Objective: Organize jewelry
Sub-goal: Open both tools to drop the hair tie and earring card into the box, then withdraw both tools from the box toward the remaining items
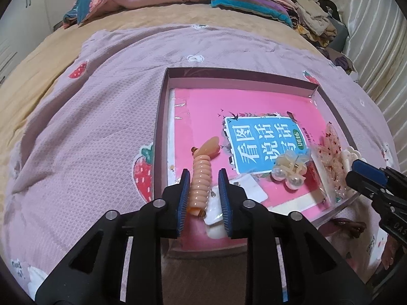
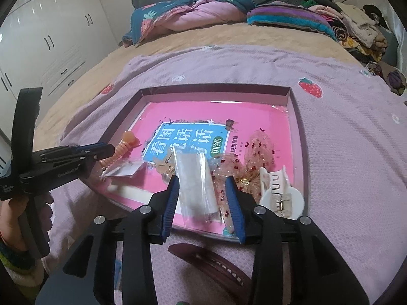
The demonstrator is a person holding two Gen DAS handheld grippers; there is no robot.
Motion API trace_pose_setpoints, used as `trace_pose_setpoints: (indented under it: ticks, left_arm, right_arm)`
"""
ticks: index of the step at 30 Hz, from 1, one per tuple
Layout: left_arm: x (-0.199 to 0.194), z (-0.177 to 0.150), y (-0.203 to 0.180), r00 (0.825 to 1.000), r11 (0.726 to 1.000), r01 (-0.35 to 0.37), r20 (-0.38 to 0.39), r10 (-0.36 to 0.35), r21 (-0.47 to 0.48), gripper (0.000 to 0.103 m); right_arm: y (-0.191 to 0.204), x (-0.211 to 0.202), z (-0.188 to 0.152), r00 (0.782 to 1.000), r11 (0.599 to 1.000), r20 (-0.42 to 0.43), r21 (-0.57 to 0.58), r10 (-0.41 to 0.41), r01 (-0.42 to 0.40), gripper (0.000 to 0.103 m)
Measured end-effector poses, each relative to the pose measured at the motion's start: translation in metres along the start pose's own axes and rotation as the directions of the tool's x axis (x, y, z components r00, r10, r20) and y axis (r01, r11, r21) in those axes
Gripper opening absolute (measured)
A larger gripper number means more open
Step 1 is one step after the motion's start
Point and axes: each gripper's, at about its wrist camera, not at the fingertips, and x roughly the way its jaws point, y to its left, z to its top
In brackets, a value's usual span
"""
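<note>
A shallow box (image 1: 160, 117) with a pink book (image 1: 203, 106) in it lies on the bed. My left gripper (image 1: 204, 178) is open, its pads on either side of a peach ribbed hair clip (image 1: 201, 175) that lies in the box. A clear pearl claw clip (image 1: 290, 170) and a glittery bow in a bag (image 1: 330, 150) lie to the right. My right gripper (image 2: 202, 185) is open over a clear plastic packet (image 2: 194, 185). A white claw clip (image 2: 277, 190) lies right of it. The glittery bow (image 2: 257, 150) lies beyond.
A dark red hair clip (image 2: 211, 261) lies on the purple strawberry blanket (image 1: 89, 117) in front of the box. Folded quilts (image 2: 190, 12) and piled clothes (image 2: 356, 25) sit at the bed's far end. White wardrobes (image 2: 51, 38) stand left.
</note>
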Motion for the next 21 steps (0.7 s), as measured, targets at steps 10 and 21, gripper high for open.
trace_pose_setpoints:
  ticks: [10,21]
  left_arm:
    - [-0.038,-0.002,-0.008,0.998,1.0,-0.006,0.06,0.006,0.001,0.06]
    - [-0.089,-0.003,-0.012,0.989,0.999,-0.022,0.148,0.027,-0.032,0.093]
  right_arm:
    - [-0.002,-0.047,-0.004,0.996,1.0,0.092,0.019,-0.019,0.018,0.067]
    - [-0.004,-0.095,-0.01,0.982,0.998,0.189,0.056,-0.024,0.014,0.084]
